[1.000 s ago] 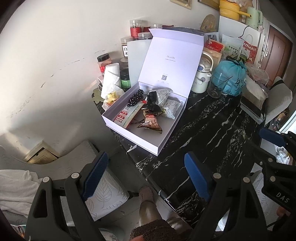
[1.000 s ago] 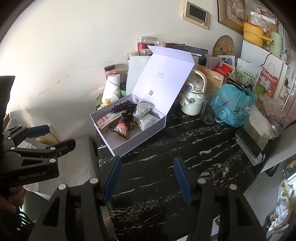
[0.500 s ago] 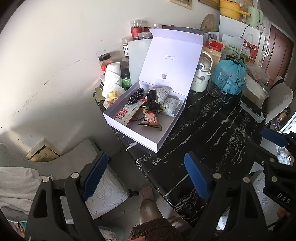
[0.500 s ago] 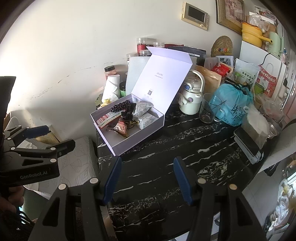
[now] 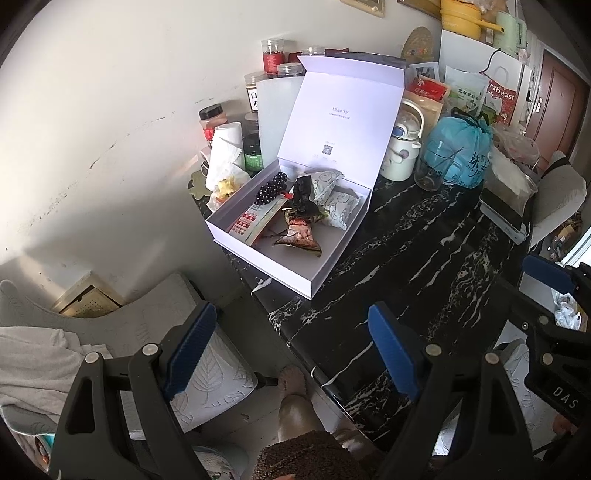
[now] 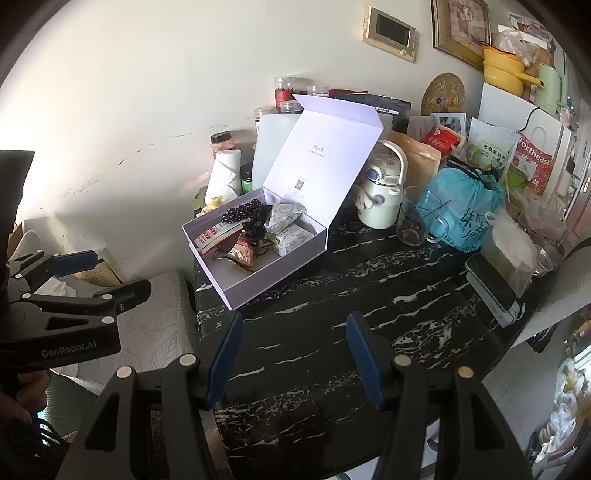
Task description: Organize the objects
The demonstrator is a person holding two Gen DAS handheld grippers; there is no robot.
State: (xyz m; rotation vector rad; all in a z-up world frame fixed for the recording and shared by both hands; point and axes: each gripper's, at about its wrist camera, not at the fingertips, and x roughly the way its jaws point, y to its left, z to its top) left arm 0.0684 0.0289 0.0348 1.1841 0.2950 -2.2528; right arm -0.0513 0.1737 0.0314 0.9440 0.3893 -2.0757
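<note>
Nearest you, your left gripper (image 5: 291, 347) hangs over the table's near corner with its blue-padded fingers (image 5: 388, 347) wide apart and nothing between them; below it are a bare knee (image 5: 295, 410), a foot (image 5: 291, 376) on the pale floor and a leaf-patterned grey cushion (image 5: 207, 369). Your right gripper (image 6: 295, 354) sits above the black, white-veined marble tabletop (image 6: 369, 295), its fingers (image 6: 364, 358) parted and empty. Each gripper shows at the edge of the other's view. The near stretch of the tabletop is bare. Farther in, at the table's left end, the white gift box (image 6: 258, 273) lies on the surface with its lid (image 6: 325, 155) standing upright. Inside it lie snack packets (image 6: 240, 253), two pale wrapped pouches (image 6: 291, 234) and a string of dark beads (image 6: 242, 210). Just left of the box stands a paper towel roll (image 6: 223, 173); just right, a white kettle (image 6: 382, 195), a glass mug (image 6: 415, 221) and a knotted blue plastic bag (image 6: 461, 206). A phone (image 6: 489, 277) lies near the right edge. Behind, jars (image 6: 284, 90) and food bags (image 6: 487, 147) crowd against the scuffed white wall (image 6: 147, 92), which carries a small wall panel (image 6: 391, 31) and a framed picture (image 6: 461, 26).
</note>
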